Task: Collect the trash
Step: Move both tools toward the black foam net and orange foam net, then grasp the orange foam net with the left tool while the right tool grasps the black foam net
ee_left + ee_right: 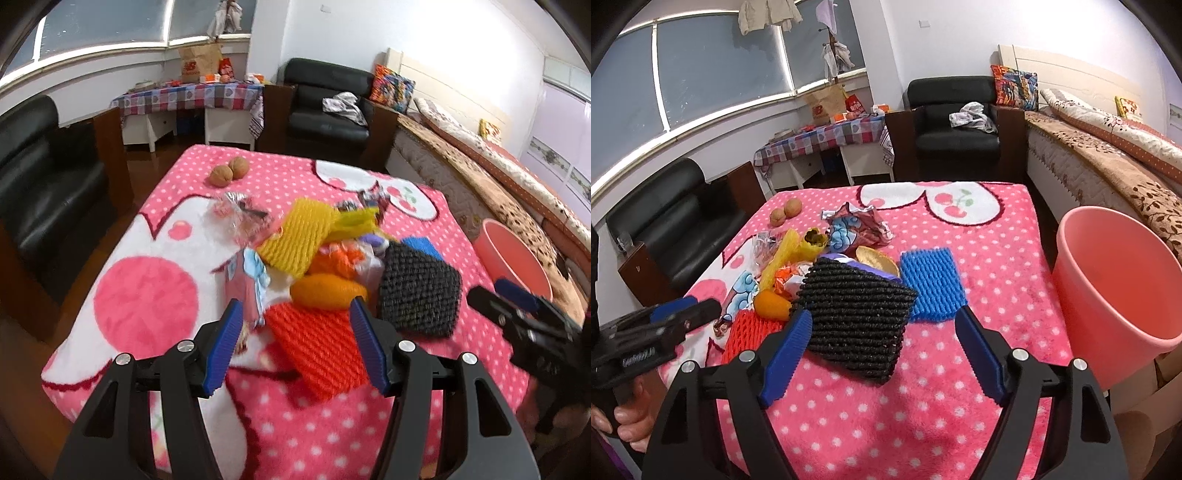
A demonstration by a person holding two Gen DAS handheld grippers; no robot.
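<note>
A heap of trash lies on the pink dotted blanket point(295, 424): a red foam net point(317, 350), an orange peel point(325, 291), a yellow foam net point(299, 236), a black foam net point(857, 314), a blue foam net point(932, 284) and crinkled wrappers point(857, 225). My left gripper point(295, 303) is open just above the red net and the peel, gripping nothing. My right gripper point(883, 313) is open, its fingers either side of the black net's near part; the pads do not press on it. Each gripper shows at the edge of the other view.
A pink bucket point(1115, 280) stands off the table's right edge, beside a bed point(1108, 147). Two walnuts point(229, 171) sit at the far left of the blanket. Black armchairs point(956, 122) and a checked side table point(820, 140) stand behind. A hand point(631, 424) holds the left gripper.
</note>
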